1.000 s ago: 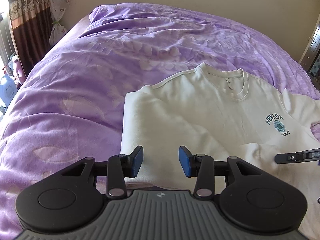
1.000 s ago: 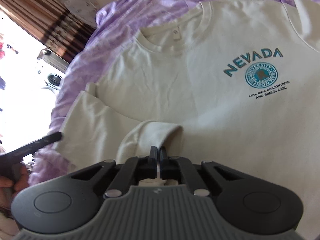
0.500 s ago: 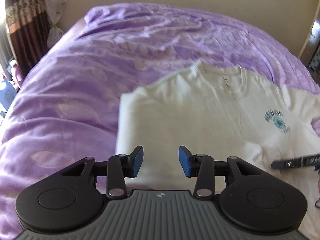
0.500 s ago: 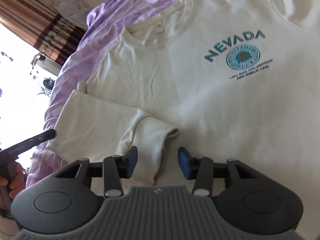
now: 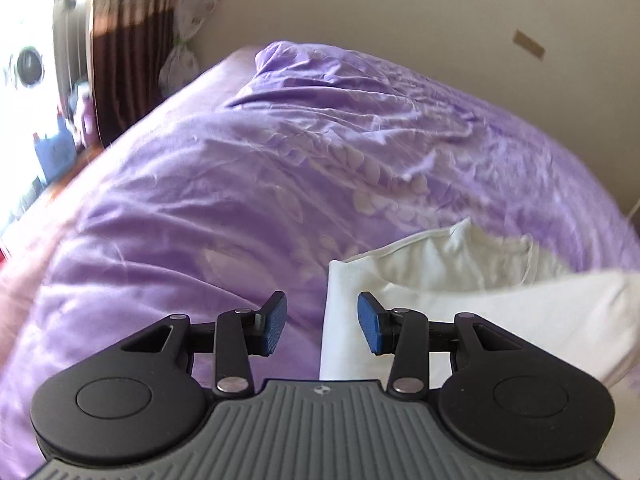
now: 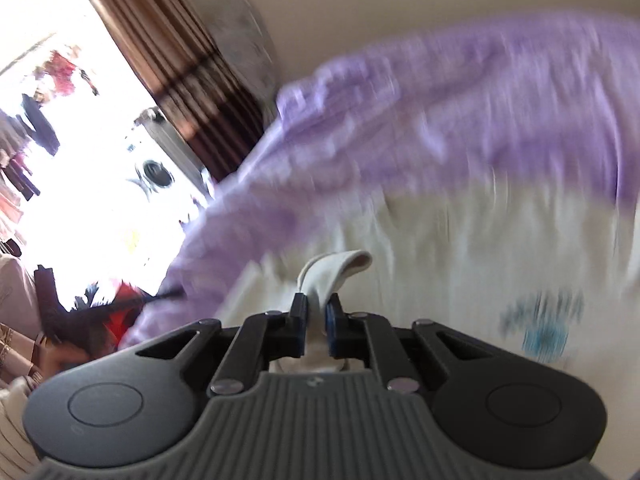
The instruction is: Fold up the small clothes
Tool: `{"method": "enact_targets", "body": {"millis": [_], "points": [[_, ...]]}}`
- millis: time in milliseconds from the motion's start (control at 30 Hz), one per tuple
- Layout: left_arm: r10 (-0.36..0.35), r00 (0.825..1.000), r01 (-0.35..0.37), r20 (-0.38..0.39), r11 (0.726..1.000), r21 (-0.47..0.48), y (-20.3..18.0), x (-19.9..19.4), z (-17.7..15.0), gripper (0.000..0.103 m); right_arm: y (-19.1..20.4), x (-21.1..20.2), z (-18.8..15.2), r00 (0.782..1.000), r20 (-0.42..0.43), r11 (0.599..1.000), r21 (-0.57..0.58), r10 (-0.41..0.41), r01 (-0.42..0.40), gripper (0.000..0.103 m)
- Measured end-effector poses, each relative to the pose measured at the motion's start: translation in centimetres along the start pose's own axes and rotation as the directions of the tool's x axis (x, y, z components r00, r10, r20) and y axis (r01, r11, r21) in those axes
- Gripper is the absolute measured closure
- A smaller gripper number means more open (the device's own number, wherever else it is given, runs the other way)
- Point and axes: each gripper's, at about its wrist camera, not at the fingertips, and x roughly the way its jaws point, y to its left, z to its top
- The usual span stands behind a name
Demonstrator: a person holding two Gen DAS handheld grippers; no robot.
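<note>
The right gripper, having just been closing, is now pinching the sweatshirt sleeve and lifting it off the purple bed, probably starting the next fold. The left gripper is hovering apart, empty, beside the sweatshirt's folded edge.

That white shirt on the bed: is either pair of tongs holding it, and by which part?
Yes. The right tongs are shut on the white shirt's sleeve cuff. The left tongs are open and hold nothing.
</note>
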Motion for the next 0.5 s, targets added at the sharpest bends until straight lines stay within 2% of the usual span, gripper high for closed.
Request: {"method": "enact_targets", "body": {"millis": [100,200,300,333,400,500], "points": [[-0.049,0.999,0.048,-0.012,0.997,-0.064,0.5,0.9,0.6,0.054,-0.1,-3.0,3.4,0.995,0.094,0.999,-0.022,-0.037,0.04,0.099],[-0.086,0.995,0.082,-0.04,0.991,-0.103,0.4,2.6,0.7,0.054,-3.0,-4.4,4.9,0.985,0.124,0.993,0.01,-0.117,0.117,0.099],[-0.112,0.991,0.101,-0.072,0.984,-0.144,0.0,5.2,0.2,0.054,-7.6,-3.5,4.6,0.98,0.086,0.982,0.073,-0.181,0.175,0.099],[-0.127,0.988,0.111,-0.086,0.98,-0.164,0.0,6.2,0.0,0.054,-9.1,-2.8,4.2,0.979,0.06,0.978,0.09,-0.194,0.188,0.103],[-0.157,0.981,0.127,-0.113,0.964,-0.233,0.2,8.3,-0.3,0.054,-11.9,-1.1,3.2,0.975,0.012,0.969,0.112,-0.221,0.218,0.103],[-0.163,0.979,0.12,-0.121,0.945,-0.305,0.4,11.0,-0.9,0.054,-15.0,0.5,1.7,0.974,-0.019,0.961,0.158,-0.225,0.225,0.103]]}}
